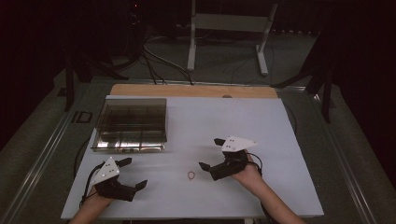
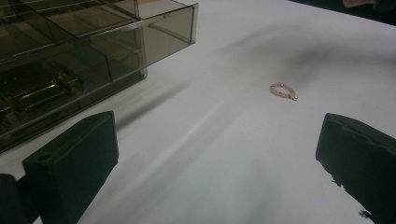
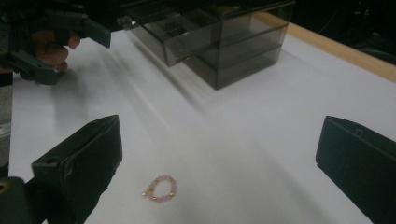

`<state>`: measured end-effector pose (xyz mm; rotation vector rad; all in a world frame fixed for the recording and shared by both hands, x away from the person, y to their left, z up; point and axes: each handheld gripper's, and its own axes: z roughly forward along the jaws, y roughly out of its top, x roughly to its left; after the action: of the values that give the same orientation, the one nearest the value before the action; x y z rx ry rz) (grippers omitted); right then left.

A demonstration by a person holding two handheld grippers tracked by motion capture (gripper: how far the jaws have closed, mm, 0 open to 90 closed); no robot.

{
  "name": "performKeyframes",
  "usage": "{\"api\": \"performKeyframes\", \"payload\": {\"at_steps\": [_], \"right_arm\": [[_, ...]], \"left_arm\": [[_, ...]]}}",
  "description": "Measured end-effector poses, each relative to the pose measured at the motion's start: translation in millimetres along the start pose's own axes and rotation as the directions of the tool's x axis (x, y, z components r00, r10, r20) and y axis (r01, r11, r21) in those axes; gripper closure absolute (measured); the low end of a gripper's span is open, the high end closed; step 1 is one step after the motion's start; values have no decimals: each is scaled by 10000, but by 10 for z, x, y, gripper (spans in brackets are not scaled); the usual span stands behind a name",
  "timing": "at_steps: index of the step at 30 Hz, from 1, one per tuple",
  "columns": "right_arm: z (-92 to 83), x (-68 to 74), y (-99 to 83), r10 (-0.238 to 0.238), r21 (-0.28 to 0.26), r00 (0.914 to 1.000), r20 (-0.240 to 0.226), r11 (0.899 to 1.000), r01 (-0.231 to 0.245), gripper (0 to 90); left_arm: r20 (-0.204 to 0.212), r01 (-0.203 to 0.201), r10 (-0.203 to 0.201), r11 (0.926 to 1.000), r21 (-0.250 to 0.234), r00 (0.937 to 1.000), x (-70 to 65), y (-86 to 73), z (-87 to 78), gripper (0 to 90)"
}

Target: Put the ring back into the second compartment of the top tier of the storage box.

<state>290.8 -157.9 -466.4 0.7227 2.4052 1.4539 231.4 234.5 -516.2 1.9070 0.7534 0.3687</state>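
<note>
Bracelet (image 1: pixel 191 175), small, pink beads w/ a few gold ones: lies flat on white tabletop (image 1: pixel 210 121), near front edge, between the two grippers, closer to right one. Not touched by anything.

Right gripper (image 1: pixel 211 153): held in person's hand, jaws wide apart, nothing between them; bracelet just beside lower jaw tip. In right gripper view bracelet (image 3: pixel 160 188) sits on bare surface between the jaws, nearer the left-hand one.

Left gripper (image 1: pixel 135 172): at front-left corner of board, jaws wide apart, empty, resting low over tabletop. In left gripper view bracelet (image 2: pixel 283 91) lies well ahead, toward the right-hand jaw.

Organizer box (image 1: pixel 131 123): smoked clear plastic, w/ compartments and drawers, back-left part of tabletop, well apart from bracelet. One drawer (image 3: pixel 196 35) stands pulled out in right gripper view.

Surface: white board, matte, on a wooden bench; strip of bare wood (image 1: pixel 194 90) shows along far edge.

Room: dark, black surrounds. Grey floor beyond table, cables (image 1: pixel 154 60) trailing across it, white metal stand frame (image 1: pixel 229 28) at back. Metal rails at both sides of table.
</note>
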Motion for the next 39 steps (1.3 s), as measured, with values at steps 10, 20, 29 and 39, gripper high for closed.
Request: {"api": "performKeyframes", "payload": {"at_steps": [10, 20, 29, 39], "right_arm": [[238, 59, -73, -156, 560, 9989, -452, 9983, 182, 7], [393, 105, -149, 4, 999, 9981, -612, 9950, 57, 7], [536, 138, -229, 117, 1828, 9989, -448, 9831, -33, 59], [609, 121, -299, -181, 2600, 9989, -425, 9652, 286, 521]], "left_arm": [[43, 22, -22, 10000, -8, 10000, 3, -1, -2, 0], [113, -21, 20, 10000, 62, 9999, 1, -4, 15, 0], [121, -16, 15, 10000, 86, 9999, 0, -6, 20, 0], [120, -142, 140, 9998, 161, 9998, -2, -11, 26, 0]]}}
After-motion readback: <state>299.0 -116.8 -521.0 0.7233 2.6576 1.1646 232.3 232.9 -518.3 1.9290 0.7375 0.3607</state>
